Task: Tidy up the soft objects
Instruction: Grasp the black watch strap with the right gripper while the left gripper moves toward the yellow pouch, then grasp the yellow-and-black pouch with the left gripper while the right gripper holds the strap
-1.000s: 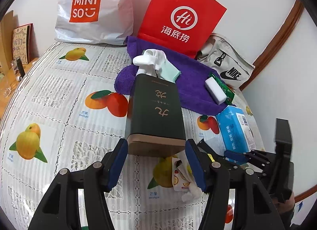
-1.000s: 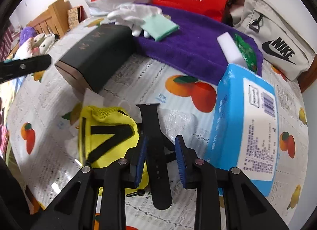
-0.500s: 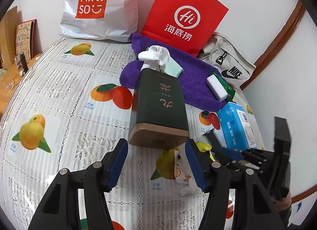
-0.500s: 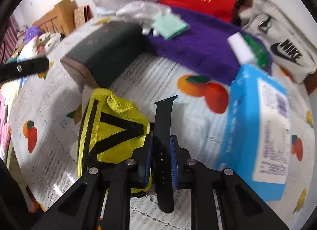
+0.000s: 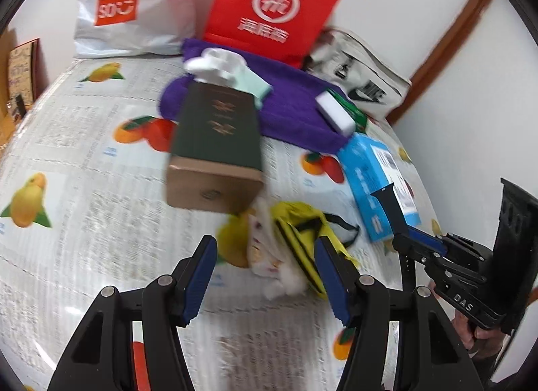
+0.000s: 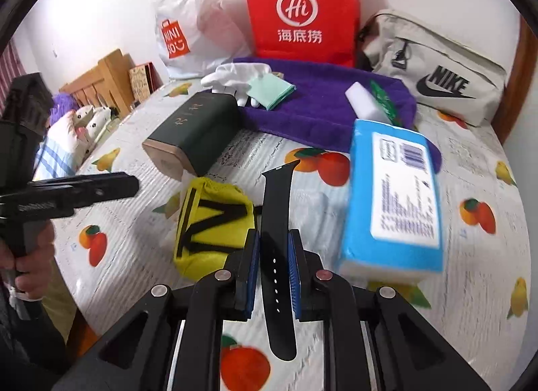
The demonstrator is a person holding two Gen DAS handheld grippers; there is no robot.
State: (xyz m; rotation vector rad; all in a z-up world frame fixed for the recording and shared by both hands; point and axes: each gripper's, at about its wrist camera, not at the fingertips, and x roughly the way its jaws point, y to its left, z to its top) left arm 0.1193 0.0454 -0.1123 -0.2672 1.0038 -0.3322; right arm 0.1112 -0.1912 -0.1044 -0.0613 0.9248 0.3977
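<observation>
The black watch strap stands pinched between the blue pads of the right gripper, above the fruit-print tablecloth; its punched holes show only in the right wrist view. Just left of it lies a yellow mesh pouch, to the right a blue tissue pack. The left gripper hangs spread over a blurred wrapper, perhaps a snack packet, clasping nothing. Beyond lie a dark green box, a purple towel and a red paper bag.
</observation>
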